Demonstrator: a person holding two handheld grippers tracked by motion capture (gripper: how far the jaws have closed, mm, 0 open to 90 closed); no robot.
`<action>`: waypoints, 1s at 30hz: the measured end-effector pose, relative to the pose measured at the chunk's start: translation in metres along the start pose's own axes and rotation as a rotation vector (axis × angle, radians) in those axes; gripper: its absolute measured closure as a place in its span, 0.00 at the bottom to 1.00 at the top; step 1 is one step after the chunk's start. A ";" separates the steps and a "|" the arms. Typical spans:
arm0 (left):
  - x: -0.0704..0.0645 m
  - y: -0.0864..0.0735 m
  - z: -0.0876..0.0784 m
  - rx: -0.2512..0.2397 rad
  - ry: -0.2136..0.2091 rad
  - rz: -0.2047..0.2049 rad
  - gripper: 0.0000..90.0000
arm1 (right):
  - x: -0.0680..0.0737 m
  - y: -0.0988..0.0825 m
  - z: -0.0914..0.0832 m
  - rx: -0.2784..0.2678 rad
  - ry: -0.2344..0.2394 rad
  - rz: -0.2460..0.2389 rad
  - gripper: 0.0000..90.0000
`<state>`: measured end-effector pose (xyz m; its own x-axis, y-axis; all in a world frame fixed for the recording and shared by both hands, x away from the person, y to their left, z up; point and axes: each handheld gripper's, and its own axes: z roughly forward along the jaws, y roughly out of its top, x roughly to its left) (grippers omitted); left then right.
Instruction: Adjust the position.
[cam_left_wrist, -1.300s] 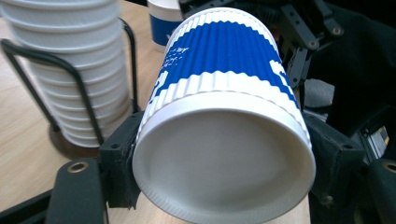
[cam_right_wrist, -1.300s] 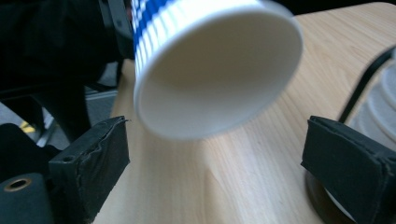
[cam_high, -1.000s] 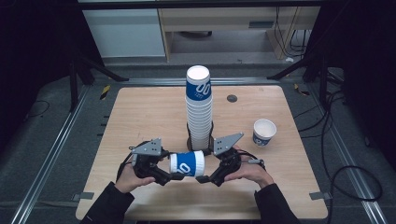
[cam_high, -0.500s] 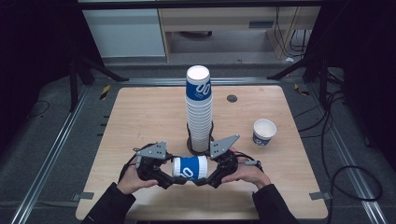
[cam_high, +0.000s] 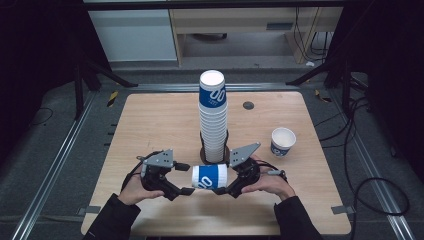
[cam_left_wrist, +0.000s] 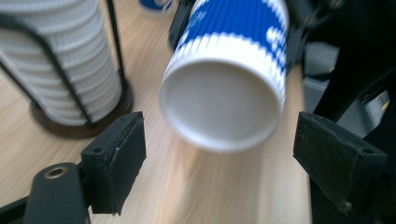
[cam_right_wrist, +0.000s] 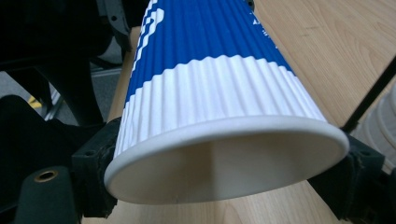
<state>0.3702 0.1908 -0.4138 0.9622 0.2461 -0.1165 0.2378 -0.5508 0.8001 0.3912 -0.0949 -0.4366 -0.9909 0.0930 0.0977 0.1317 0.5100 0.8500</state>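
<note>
A blue and white ribbed paper cup (cam_high: 210, 176) lies level in the air above the table's near edge, between the two grippers. My right gripper (cam_high: 229, 181) is shut on its open rim end; its jaws have just been closing on the cup. In the right gripper view the rim (cam_right_wrist: 224, 154) is squeezed oval between the pads of my right gripper (cam_right_wrist: 229, 182). My left gripper (cam_high: 186, 178) stands open at the cup's base. In the left gripper view the cup's base (cam_left_wrist: 224, 98) faces the camera, and the pads of my left gripper (cam_left_wrist: 226, 156) stand clear on either side.
A tall stack of the same cups (cam_high: 213, 117) stands in a black wire holder (cam_high: 216, 155) just behind the grippers, also close at the left (cam_left_wrist: 56, 56). A single upright cup (cam_high: 283, 141) sits at the right. A small dark disc (cam_high: 248, 105) lies farther back on the wooden table (cam_high: 150, 125).
The level cup has shifted slightly to the right. Both hands have stayed almost where they were.
</note>
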 end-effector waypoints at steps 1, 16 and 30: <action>0.001 -0.001 0.002 0.023 0.004 0.001 0.18 | 0.000 -0.001 0.000 0.007 -0.006 -0.002 0.18; -0.008 -0.004 0.029 0.202 0.021 0.081 0.17 | 0.004 -0.005 0.025 0.174 -0.019 -0.040 0.18; -0.014 -0.002 0.040 0.225 0.011 0.102 0.27 | 0.009 -0.004 0.035 0.203 0.012 -0.061 0.18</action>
<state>0.3616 0.1567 -0.4376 0.9815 0.1883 -0.0349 0.1647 -0.7367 0.6559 0.3824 -0.0661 -0.4572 -0.9973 0.0470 0.0563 0.0733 0.6764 0.7329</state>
